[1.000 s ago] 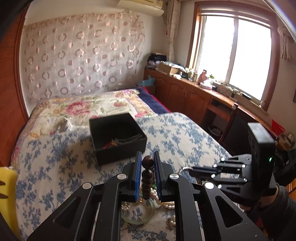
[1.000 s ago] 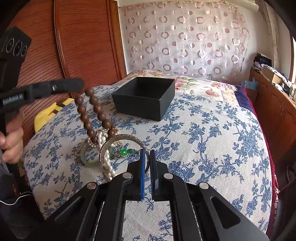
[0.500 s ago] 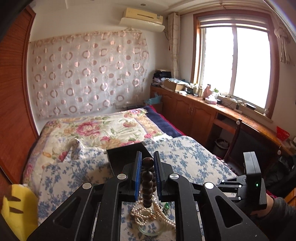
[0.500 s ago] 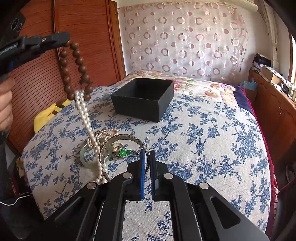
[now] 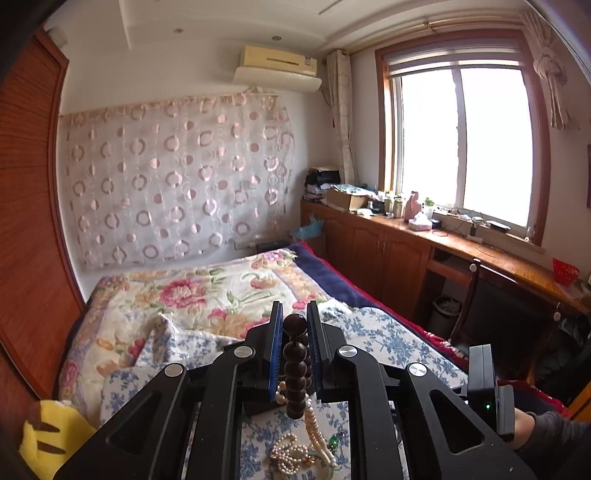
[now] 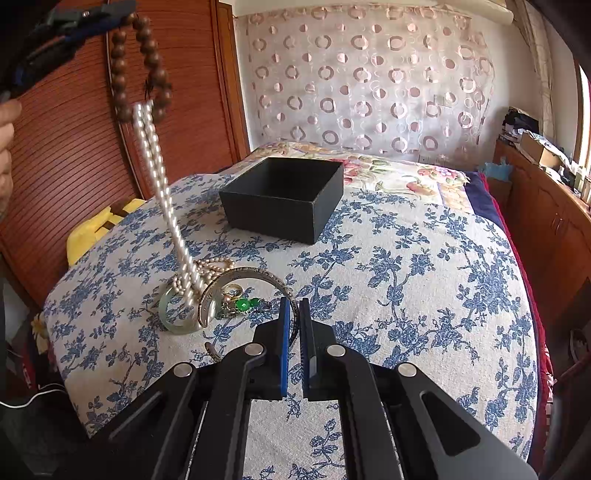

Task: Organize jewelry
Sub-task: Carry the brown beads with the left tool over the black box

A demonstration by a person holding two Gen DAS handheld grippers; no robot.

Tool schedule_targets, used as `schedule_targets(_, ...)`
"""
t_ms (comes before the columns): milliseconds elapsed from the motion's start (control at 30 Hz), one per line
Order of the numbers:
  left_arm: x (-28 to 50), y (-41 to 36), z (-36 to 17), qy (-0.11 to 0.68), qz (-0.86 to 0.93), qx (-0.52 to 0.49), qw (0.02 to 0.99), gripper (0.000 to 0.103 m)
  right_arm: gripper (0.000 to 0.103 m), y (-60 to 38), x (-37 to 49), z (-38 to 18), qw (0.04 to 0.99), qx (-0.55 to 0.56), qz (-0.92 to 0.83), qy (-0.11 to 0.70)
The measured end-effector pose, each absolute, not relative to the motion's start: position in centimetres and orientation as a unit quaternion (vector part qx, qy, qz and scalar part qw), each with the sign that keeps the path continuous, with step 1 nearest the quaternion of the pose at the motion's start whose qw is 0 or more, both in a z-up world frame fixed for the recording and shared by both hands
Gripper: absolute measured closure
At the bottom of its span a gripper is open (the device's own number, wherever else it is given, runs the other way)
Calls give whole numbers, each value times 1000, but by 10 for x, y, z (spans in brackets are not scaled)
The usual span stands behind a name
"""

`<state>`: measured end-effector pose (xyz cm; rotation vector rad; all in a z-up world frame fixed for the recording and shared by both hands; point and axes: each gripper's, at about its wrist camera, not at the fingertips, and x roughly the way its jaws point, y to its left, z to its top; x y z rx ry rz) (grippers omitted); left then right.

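My left gripper (image 5: pixel 294 314) is shut on a brown wooden bead bracelet (image 5: pixel 295 363), held high above the bed. In the right wrist view that bracelet (image 6: pixel 122 70) hangs from the left gripper (image 6: pixel 125 11) at the top left. A white pearl necklace (image 6: pixel 157 166) is caught in the bracelet and stretches down to the jewelry pile. The pile holds a pale jade bangle (image 6: pixel 173 317), a silver bangle (image 6: pixel 266 275), a ring (image 6: pixel 233 291) and green stones (image 6: pixel 243 304). My right gripper (image 6: pixel 294 304) is shut and empty, just in front of the pile. The open black box (image 6: pixel 282 197) stands behind the pile.
The jewelry lies on a blue-flowered bedspread (image 6: pixel 406 266). A yellow cushion (image 6: pixel 92 229) sits at the bed's left edge beside a wooden wardrobe (image 6: pixel 74 147). Wooden cabinets (image 5: pixel 388 251) and a window run along the right. The right-hand gripper's body (image 5: pixel 484 384) shows in the left wrist view.
The left gripper has risen with the wooden bracelet. The pearl necklace, snagged on it, has been pulled up off the pile into a long taut strand. The right gripper has stayed still.
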<state>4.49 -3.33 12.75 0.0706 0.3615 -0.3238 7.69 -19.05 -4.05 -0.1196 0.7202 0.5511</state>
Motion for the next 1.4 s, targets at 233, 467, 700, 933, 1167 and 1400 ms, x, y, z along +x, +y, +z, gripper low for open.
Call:
schedule_targets(233,67,-39,91,233,-158,44,959,91,97,-192,82,-54,892,-68,255,367)
schedule_targets(467,78,-34,64,263,-159,33,951,91,97,-183,84,-68,882,-83,258,386)
schedule_targets(700,82,-21,18,307,-149,20,940,91,95,-180,85,-71,879,-84,259,390)
schedule_targets(933,96,12,-37,370,-109,-2,923,91,99,-175,85,-68,881,-98,255,387)
schedule_targets(1167,84,10,6,321,-128,-7,938,91,99,-171,86,-72,878,-95,261,390)
schedule_targets(1400,75,-39,73,267,-190,32,944,91,99,-176,85,-67,881,-86,262,385)
